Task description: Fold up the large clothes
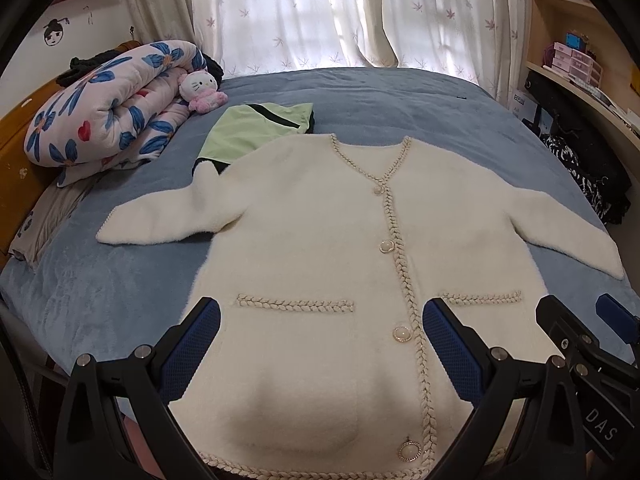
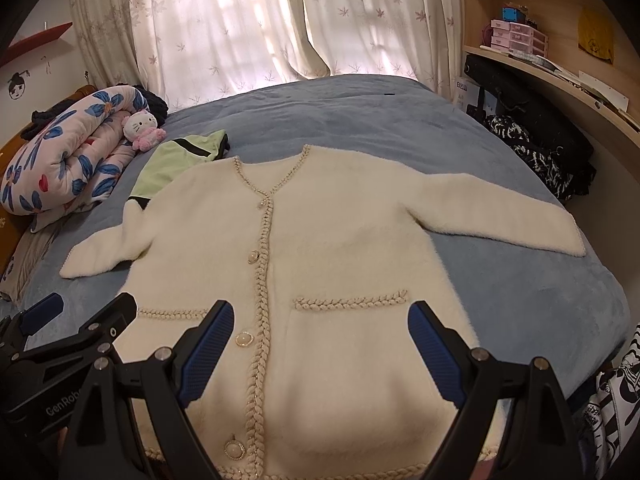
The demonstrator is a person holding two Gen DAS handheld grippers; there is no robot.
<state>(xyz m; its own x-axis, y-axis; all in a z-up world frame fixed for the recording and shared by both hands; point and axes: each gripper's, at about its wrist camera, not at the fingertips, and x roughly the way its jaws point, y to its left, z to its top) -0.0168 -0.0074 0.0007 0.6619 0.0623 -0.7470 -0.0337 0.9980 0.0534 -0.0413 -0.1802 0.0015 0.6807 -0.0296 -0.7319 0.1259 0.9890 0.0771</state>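
White cardigan (image 1: 320,248) lies flat, buttoned, sleeves out, on blue bed (image 1: 400,100). Left tongs (image 1: 320,344) & right tongs (image 2: 320,344) both wide open at 6 o'clock over its hem, holding nothing; green garment (image 1: 248,132) at 11

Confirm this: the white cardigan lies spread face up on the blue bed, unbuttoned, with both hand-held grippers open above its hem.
Wrong on one point: the white cardigan is buttoned shut, as the left wrist view shows. It does lie spread face up on the blue bed, left hand-held gripper and right hand-held gripper open above its hem.
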